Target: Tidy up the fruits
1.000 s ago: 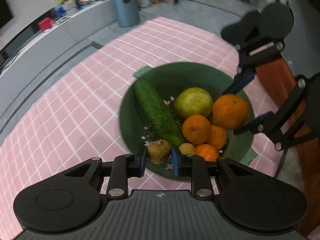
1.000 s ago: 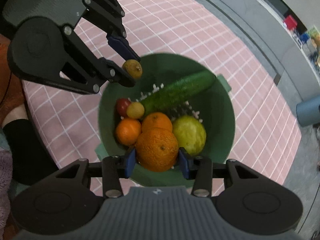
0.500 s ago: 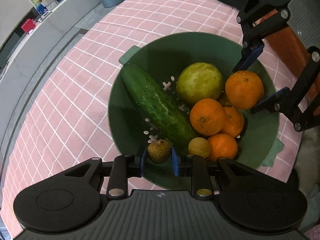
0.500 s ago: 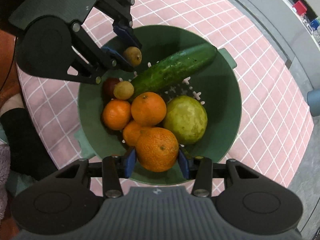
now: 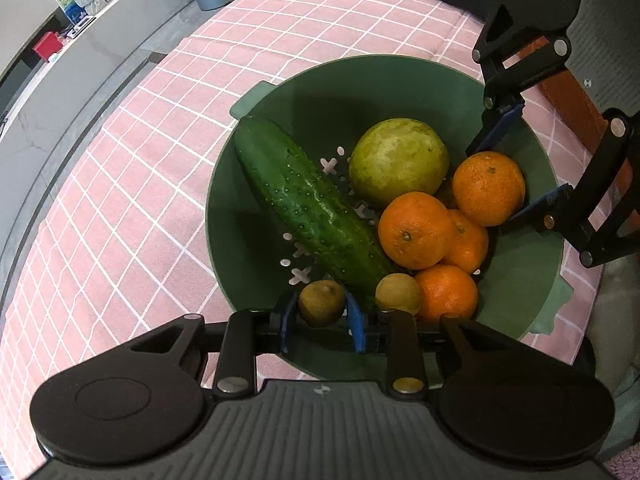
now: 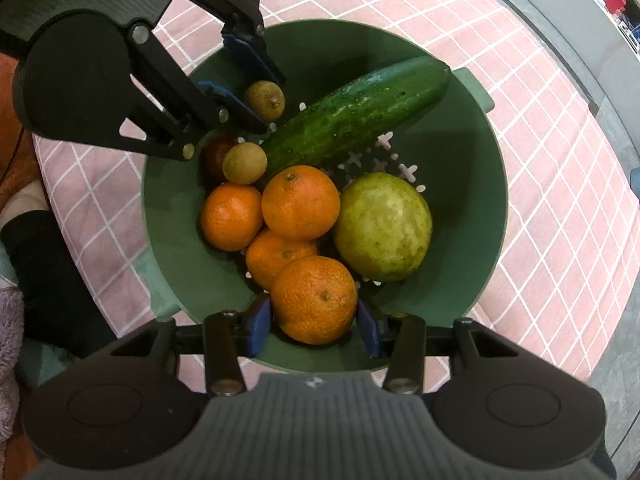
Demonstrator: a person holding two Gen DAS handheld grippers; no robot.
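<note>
Left claw (image 5: 322, 320) is clamped on a small brown fruit (image 5: 321, 303), low over the near rim of the green colander (image 5: 360, 76). Right claw (image 6: 314, 322) is clamped on an orange (image 6: 314, 299), also inside the colander near its own rim.

Ahead of the left claw: cucumber (image 5: 312, 210) lying diagonally, touching or just beside the held fruit. Right of it another small brown fruit (image 5: 398, 294) and the orange pile (image 5: 416, 224); big green fruit (image 5: 398, 162) further ahead.

Handling, my read: brown fruit is light, thin-shelled, probably crushable, so a light squeeze across its middle. Orange is heavier, firm, pebbly skin, grips fine at the equator.

Room: colander is crowded, and the rim sits right under both claws. Pink checked cloth on the bench (image 5: 120, 200) to the left claw's left is open. Lift straight up before going sideways so nothing clips the rim or cucumber.
</note>
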